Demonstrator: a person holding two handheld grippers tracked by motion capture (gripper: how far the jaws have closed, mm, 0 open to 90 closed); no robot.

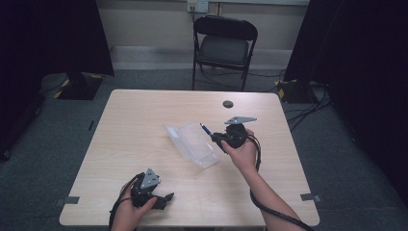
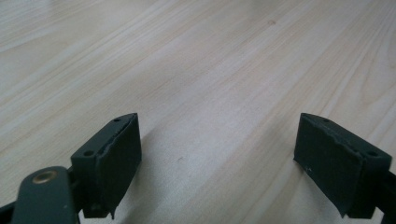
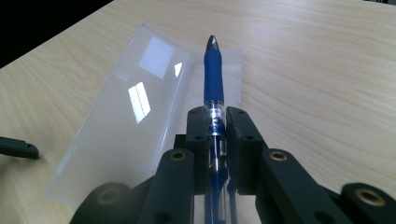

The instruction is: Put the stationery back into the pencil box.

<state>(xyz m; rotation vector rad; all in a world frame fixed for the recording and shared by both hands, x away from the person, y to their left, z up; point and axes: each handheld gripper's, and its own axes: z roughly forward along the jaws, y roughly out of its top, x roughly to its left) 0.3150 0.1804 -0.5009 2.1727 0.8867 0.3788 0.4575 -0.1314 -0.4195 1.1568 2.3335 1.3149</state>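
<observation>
A clear plastic pencil case (image 1: 192, 143) lies open in the middle of the table (image 1: 144, 115), its lid folded back (image 3: 135, 102). My right gripper (image 1: 217, 138) hovers just right of the case, shut on a blue pen (image 3: 214, 79) whose tip (image 1: 204, 127) points up and away over the case. My left gripper (image 1: 166, 198) rests near the table's front edge, well apart from the case. Its two black pads (image 2: 116, 154) stand wide open over bare wood, with nothing between them.
A small dark round disc (image 1: 228, 104) lies near the far edge of the table. A black folding chair (image 1: 224, 45) stands behind the table. Cables run on the floor at the right (image 1: 308, 110). Tape marks sit at the front corners (image 1: 71, 200).
</observation>
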